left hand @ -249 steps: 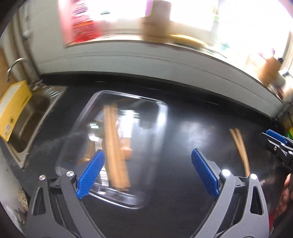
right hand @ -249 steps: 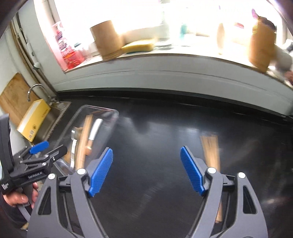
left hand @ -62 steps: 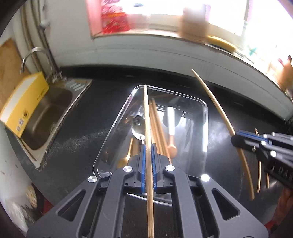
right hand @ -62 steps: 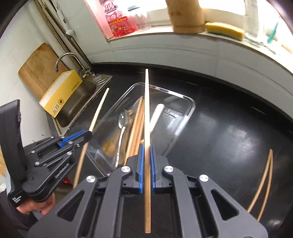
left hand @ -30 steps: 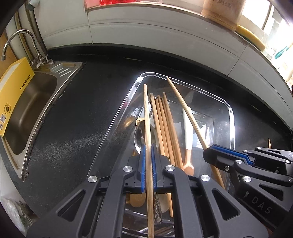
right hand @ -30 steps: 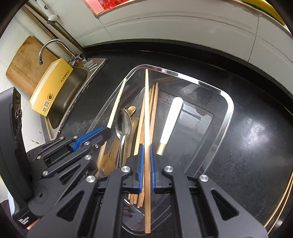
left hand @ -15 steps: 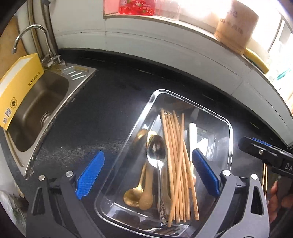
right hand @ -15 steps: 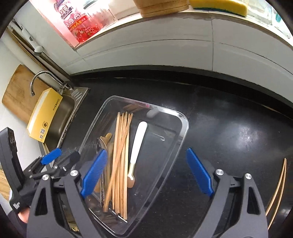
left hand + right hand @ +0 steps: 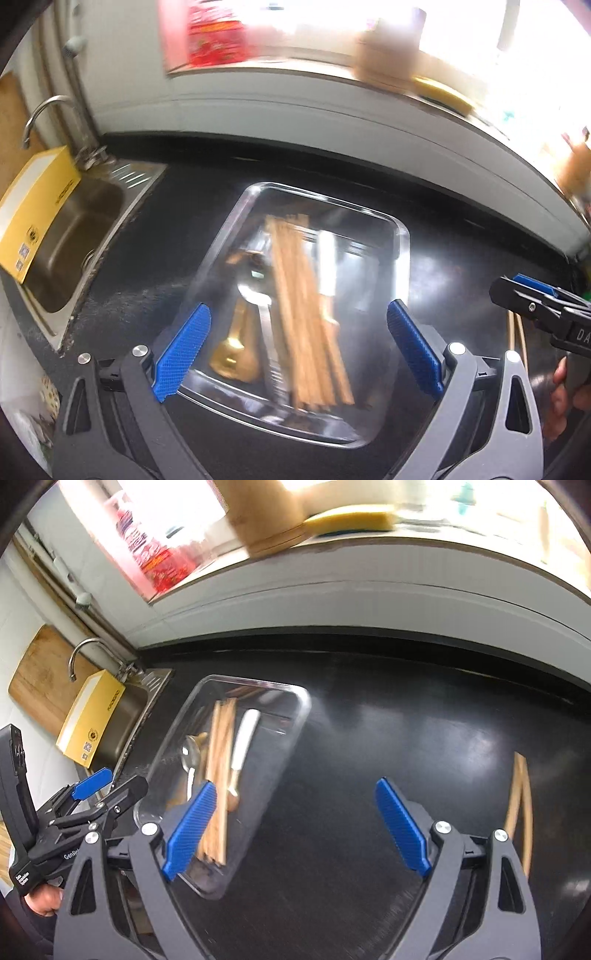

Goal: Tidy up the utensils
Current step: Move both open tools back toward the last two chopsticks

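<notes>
A clear glass tray sits on the black counter and shows in the right wrist view too. It holds a bundle of wooden chopsticks, spoons and a white-handled utensil. My left gripper is open and empty, just above the tray's near end. My right gripper is open and empty, over bare counter right of the tray. Two loose chopsticks lie on the counter to the right, also at the right edge of the left wrist view.
A steel sink with a tap and a yellow box lies left of the tray. A white tiled ledge at the back carries a red pack, a wooden holder and a yellow sponge. A wooden board leans at far left.
Both grippers opened and dropped their chopsticks into the tray about a second ago. Since then both have pulled back and swung right; the right one now faces the loose chopsticks.
</notes>
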The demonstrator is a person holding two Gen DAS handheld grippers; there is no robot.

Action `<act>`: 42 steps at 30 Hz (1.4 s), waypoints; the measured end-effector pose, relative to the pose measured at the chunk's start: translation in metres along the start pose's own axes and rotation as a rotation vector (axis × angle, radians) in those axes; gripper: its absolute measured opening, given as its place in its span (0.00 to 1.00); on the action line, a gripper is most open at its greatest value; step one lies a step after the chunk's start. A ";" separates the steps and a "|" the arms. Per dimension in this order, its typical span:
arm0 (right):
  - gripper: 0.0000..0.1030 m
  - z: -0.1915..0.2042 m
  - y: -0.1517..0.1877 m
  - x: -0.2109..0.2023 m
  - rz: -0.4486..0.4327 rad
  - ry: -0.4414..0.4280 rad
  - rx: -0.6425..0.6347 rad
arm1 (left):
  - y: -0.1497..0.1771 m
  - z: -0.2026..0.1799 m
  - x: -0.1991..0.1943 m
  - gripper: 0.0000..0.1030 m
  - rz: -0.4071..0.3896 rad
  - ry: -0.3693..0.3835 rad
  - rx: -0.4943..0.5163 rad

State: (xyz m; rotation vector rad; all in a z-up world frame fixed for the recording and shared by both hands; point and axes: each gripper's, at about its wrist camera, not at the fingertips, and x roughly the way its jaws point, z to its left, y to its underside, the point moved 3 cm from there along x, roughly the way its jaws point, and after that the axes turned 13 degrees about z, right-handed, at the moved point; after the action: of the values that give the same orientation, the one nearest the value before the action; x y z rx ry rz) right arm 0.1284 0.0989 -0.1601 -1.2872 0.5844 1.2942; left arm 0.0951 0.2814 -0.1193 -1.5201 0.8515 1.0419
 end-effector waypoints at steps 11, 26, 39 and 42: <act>0.83 -0.135 0.121 -0.104 -0.094 0.194 0.181 | 0.053 -0.181 -0.015 0.91 0.005 0.129 0.300; 0.83 -0.213 0.204 -0.157 -0.132 0.292 0.254 | 0.108 -0.288 -0.026 0.91 0.001 0.151 0.433; 0.83 -0.213 0.183 -0.142 -0.108 0.267 0.197 | 0.097 -0.282 -0.008 0.91 0.025 0.111 0.395; 0.83 -0.213 0.174 -0.131 -0.092 0.270 0.182 | 0.093 -0.283 0.006 0.91 0.039 0.096 0.397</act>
State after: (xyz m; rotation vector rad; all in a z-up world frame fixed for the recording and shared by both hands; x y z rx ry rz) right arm 0.0033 -0.1788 -0.1630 -1.3292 0.8042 0.9742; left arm 0.0631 -0.0136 -0.1400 -1.2267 1.0875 0.7743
